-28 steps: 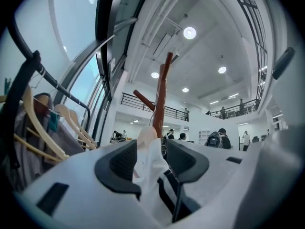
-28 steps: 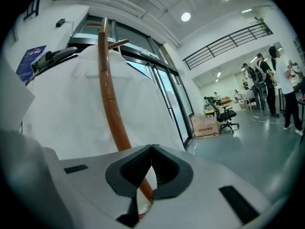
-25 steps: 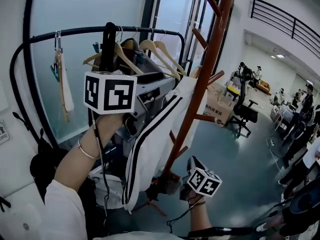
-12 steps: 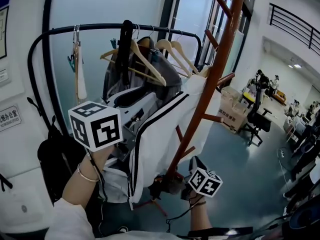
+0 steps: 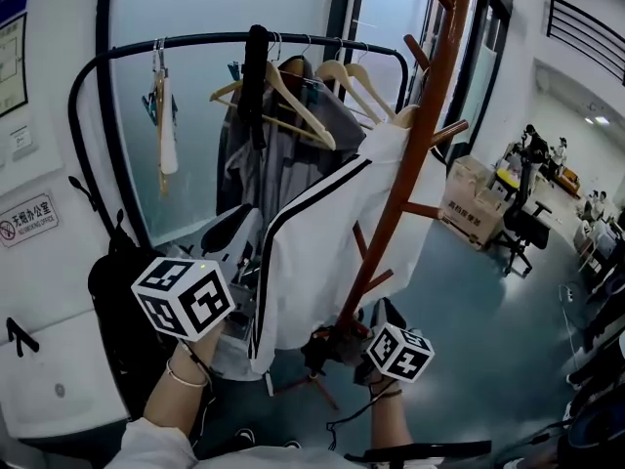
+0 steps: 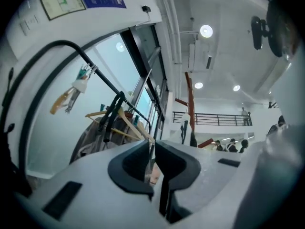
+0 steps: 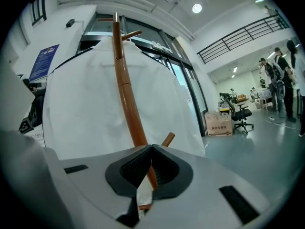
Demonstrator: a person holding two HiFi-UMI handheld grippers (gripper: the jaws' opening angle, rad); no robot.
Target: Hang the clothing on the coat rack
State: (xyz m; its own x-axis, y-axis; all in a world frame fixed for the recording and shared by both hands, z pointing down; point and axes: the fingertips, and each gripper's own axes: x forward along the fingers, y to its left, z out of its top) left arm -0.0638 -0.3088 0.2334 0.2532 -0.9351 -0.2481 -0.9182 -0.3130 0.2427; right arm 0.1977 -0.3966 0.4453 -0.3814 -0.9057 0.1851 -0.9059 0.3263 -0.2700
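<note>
**A:** Head view first. What's there?

**B:** A white jacket (image 5: 322,252) with a black stripe hangs from an upper peg of the brown coat rack (image 5: 422,145). It drapes down the left side of the pole, almost to the rack's feet. Behind it stands a black clothes rail (image 5: 293,41) carrying wooden hangers (image 5: 293,96) and dark garments. I judge the jacket to be hung, but I can't see how deep the cloth sits on that peg.

**A:** And the left gripper view?

**B:** My left hand-held gripper (image 6: 151,144) has just been closing. Its jaws stand nearly together with a thin slit between them, and nothing is in the slit. It points up toward the rail, not at the jacket. The risk on this side is small. If I swung it carelessly, it could snag a hanger.

**A:** And the right gripper view?

**B:** My right hand-held gripper (image 7: 150,147) has its jaws meeting at the tips, pinching a strip of white cloth. I take that cloth to be the jacket's lower edge. The rack's pole rises just behind the jaws, with the jacket spread wide around it. This is where things could go wrong. If I draw that hand back or down before letting go, the pull could slide the jacket off its peg onto the floor. It could also rock the rack.
</note>
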